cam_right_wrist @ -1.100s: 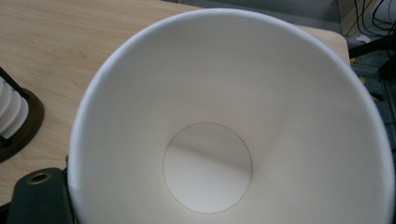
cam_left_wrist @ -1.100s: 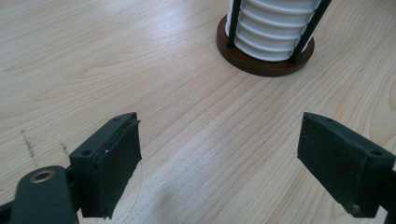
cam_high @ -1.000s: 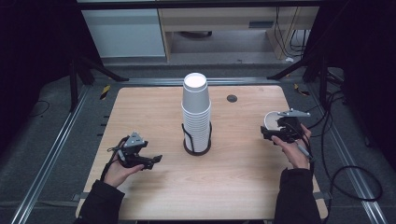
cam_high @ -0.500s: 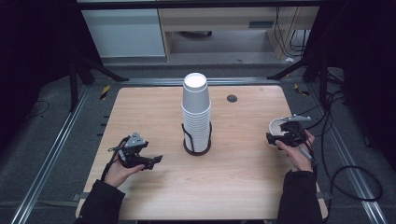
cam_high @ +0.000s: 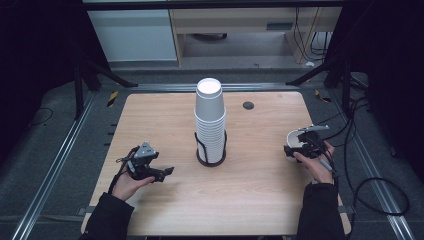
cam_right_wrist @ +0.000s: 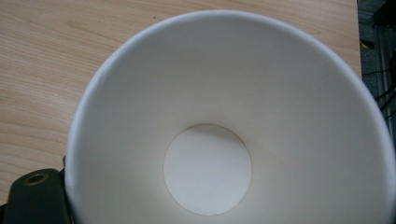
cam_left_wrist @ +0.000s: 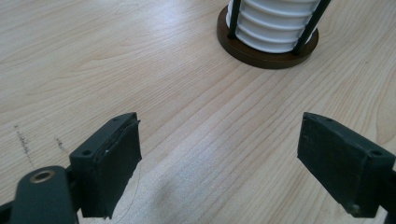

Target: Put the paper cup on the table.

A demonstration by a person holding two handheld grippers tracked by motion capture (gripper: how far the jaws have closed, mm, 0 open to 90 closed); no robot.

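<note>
One white paper cup, smooth-walled and tapering to a round flat bottom, sits gripped in the right claw near the right edge of the pale wood-grain surface, mouth facing the claw's camera. Ribbed stacked cups rise from a dark round holder at centre. Left claw rests low, jaws spread wide, empty.
</note>
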